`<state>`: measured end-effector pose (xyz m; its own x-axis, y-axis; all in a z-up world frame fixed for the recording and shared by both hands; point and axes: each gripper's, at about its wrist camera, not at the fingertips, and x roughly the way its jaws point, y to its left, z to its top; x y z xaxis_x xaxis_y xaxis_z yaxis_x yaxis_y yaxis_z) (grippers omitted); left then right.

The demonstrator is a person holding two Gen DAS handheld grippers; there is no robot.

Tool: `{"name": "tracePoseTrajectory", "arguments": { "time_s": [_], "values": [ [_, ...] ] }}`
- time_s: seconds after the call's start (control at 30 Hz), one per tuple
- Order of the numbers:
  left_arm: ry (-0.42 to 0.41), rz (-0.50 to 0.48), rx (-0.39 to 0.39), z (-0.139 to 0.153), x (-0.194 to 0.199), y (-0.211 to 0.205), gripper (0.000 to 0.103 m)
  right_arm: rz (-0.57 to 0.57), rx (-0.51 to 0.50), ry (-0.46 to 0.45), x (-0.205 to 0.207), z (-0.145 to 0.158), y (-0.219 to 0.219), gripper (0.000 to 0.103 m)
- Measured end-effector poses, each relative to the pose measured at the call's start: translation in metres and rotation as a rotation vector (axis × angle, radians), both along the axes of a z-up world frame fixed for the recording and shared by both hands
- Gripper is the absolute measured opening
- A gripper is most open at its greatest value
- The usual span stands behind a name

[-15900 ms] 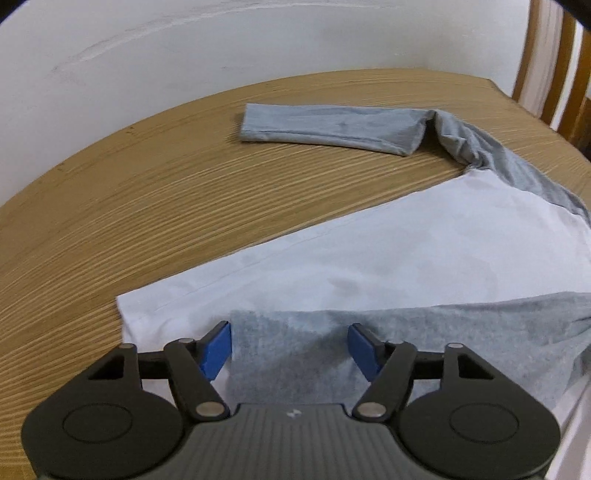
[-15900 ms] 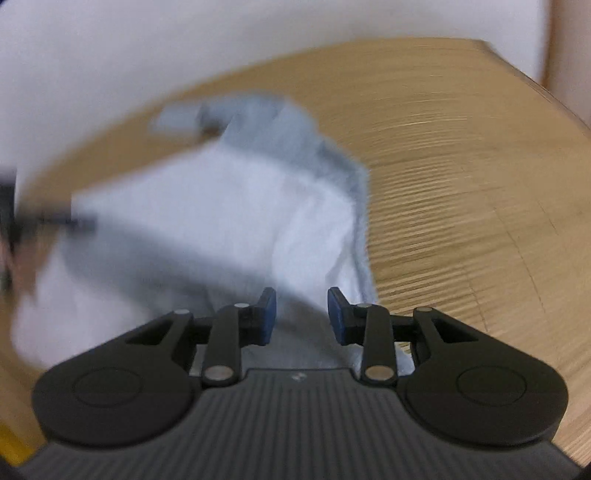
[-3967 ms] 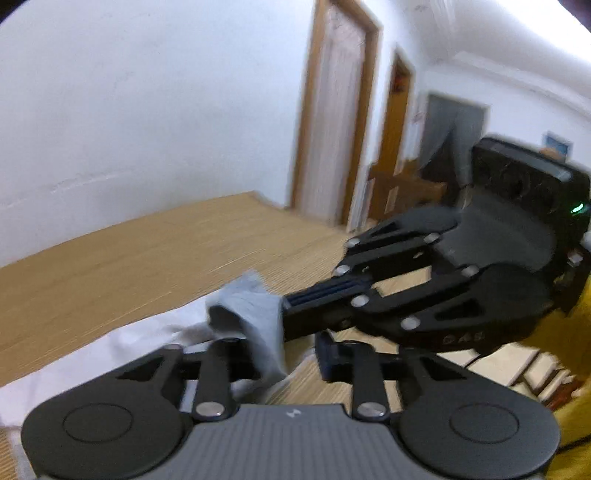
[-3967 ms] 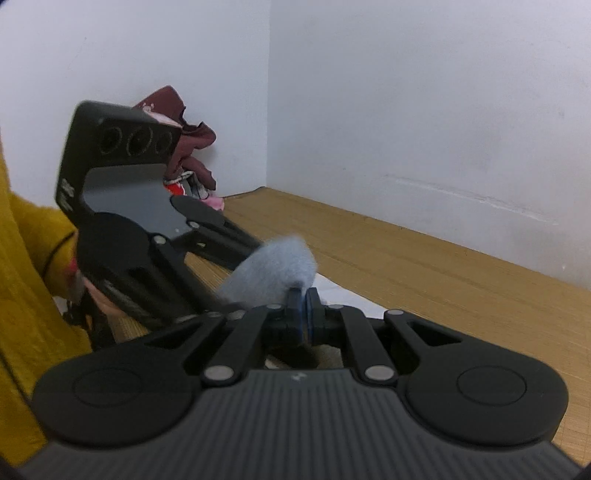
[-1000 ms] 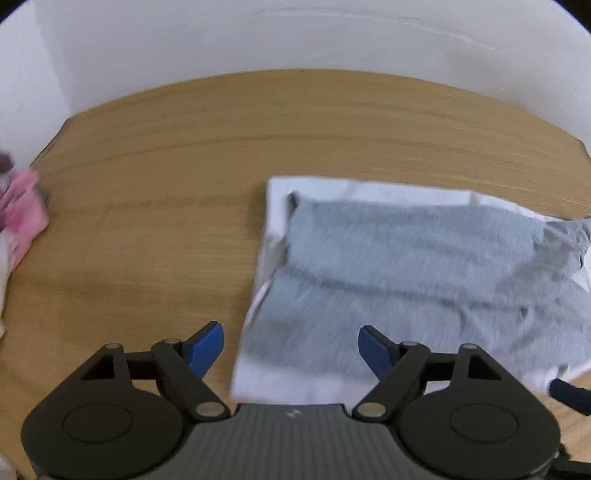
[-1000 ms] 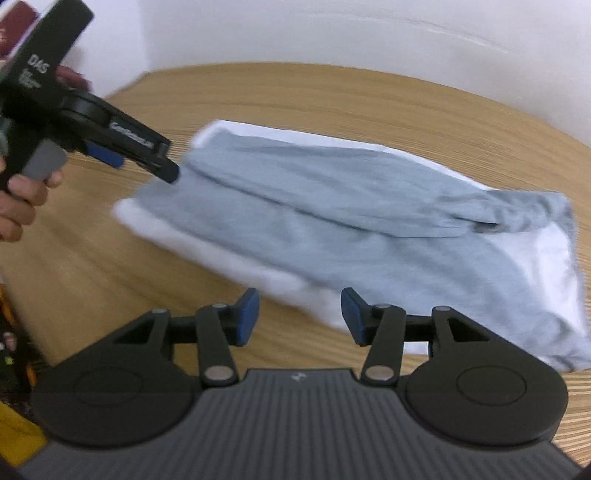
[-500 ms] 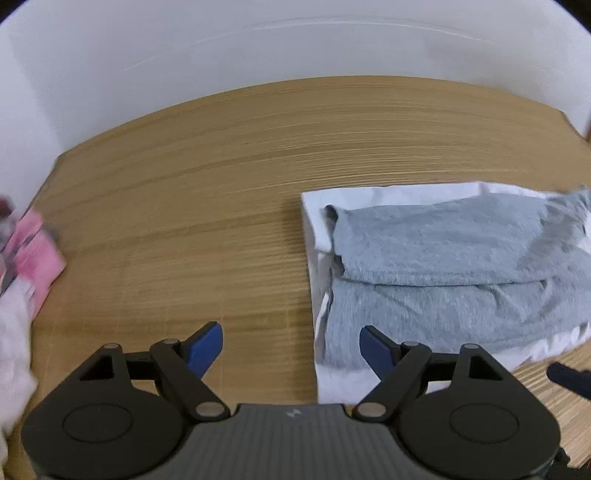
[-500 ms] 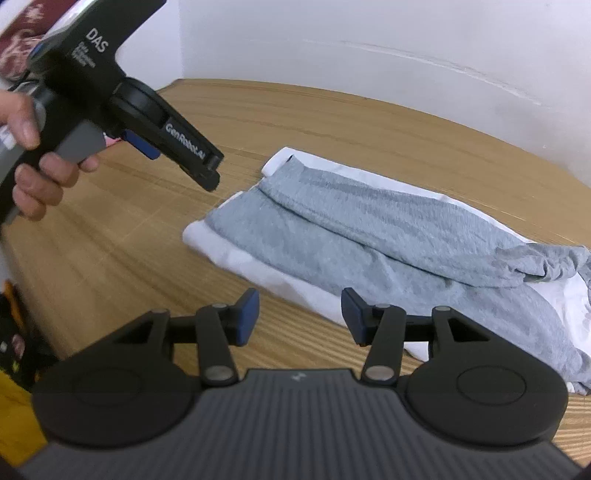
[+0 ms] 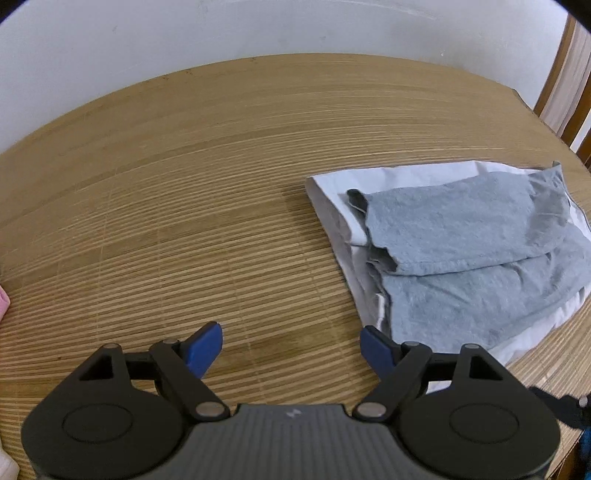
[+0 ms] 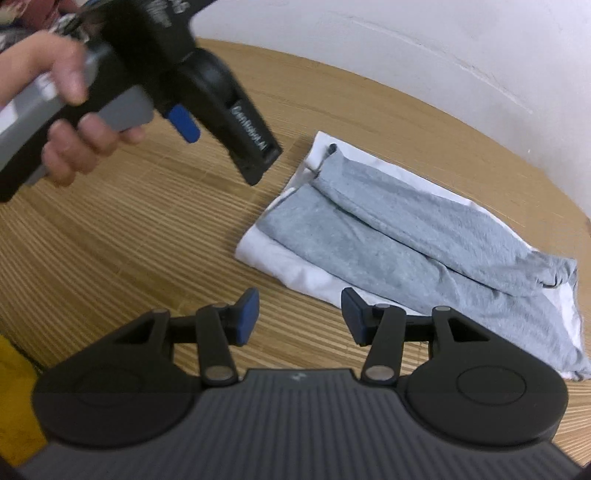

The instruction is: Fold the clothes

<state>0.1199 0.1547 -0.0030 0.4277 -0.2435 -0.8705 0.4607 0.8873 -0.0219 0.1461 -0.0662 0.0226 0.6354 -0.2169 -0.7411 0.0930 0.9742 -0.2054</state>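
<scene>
A folded white and grey shirt lies on the bamboo mat, grey sleeves laid across the white body. It also shows in the right wrist view. My left gripper is open and empty, hovering over bare mat just left of the shirt's near corner. It also appears in the right wrist view, held in a hand above the mat left of the shirt. My right gripper is open and empty, just in front of the shirt's near white edge.
A white wall borders the mat at the back. A wooden door frame stands at the far right. A bit of pink cloth shows at the mat's left edge. Yellow fabric sits at lower left.
Both grippers have drawn back from the folded shirt. The left one has swung left, so the shirt now sits at the right of its view. The shirt has not moved.
</scene>
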Motion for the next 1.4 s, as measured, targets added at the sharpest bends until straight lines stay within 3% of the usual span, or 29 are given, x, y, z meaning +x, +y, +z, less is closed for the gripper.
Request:
{"name": "tracePoseTrajectory", "arguments": {
  "time_s": [0.53, 0.73, 0.97, 1.17, 1.27, 1.33, 1.37, 1.4],
  "values": [
    [0.002, -0.085, 0.025, -0.016, 0.038, 0.008, 0.084, -0.073, -0.001, 0.036, 0.033, -0.015, 0.01, 0.052],
    [-0.015, -0.161, -0.002, -0.01, 0.073, -0.014, 0.084, -0.097, 0.036, -0.011, 0.053, -0.023, 0.003, 0.052],
    [0.037, -0.231, -0.074, -0.017, 0.098, -0.056, 0.084, -0.098, 0.058, -0.023, 0.062, -0.038, 0.0, 0.052],
    [0.086, -0.271, -0.06, -0.039, 0.105, -0.088, 0.084, -0.119, 0.091, -0.069, 0.061, -0.045, -0.005, 0.053],
    [0.04, -0.307, -0.043, -0.04, 0.096, -0.098, 0.075, -0.142, 0.124, -0.086, 0.059, -0.046, -0.009, 0.052],
    [0.018, -0.33, -0.037, -0.038, 0.093, -0.1, 0.043, -0.158, 0.143, -0.095, 0.058, -0.046, -0.011, 0.05],
    [0.038, -0.338, -0.057, -0.036, 0.093, -0.099, 0.032, -0.167, 0.153, -0.1, 0.057, -0.045, -0.012, 0.047],
    [0.062, -0.327, -0.073, -0.036, 0.095, -0.099, 0.021, -0.175, 0.163, -0.104, 0.056, -0.045, -0.013, 0.034]
  ]
}}
